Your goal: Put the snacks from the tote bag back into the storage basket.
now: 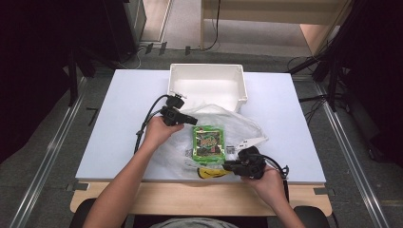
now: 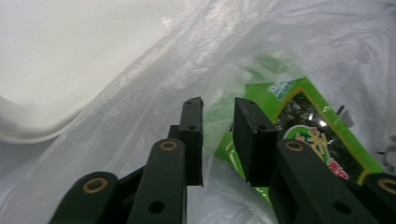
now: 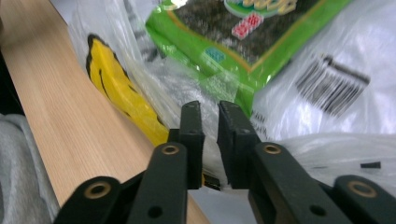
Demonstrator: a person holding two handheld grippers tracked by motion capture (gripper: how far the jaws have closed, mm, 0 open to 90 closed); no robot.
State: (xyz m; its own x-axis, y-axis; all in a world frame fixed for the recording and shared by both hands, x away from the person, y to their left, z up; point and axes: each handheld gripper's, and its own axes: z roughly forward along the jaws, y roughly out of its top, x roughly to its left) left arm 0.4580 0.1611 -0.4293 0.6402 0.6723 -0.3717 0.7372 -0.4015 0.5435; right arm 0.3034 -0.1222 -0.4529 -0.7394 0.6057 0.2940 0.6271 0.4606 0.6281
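Left gripper (image 1: 190,118) sits at the far-left edge of the clear plastic bag (image 1: 237,124), jaws a little apart with only a loose fold of film (image 2: 217,116) in the gap, so nothing is pinched there. Over on the near side, the right gripper (image 1: 227,166) has its jaws parted just a crack over the bag's near edge (image 3: 211,135), film showing in the slot but no real clamp on it. Between the two lies the green seaweed packet (image 1: 208,142), flat inside the bag, to the right of the left gripper and just beyond the right one. A yellow printed patch (image 1: 211,172) sits at the near edge, and the white bin (image 1: 243,85) waits at the far side. The risk, I'd say: with both grips this slack, the slippery film could slide free, or a jaw could catch the packet along with the bag.
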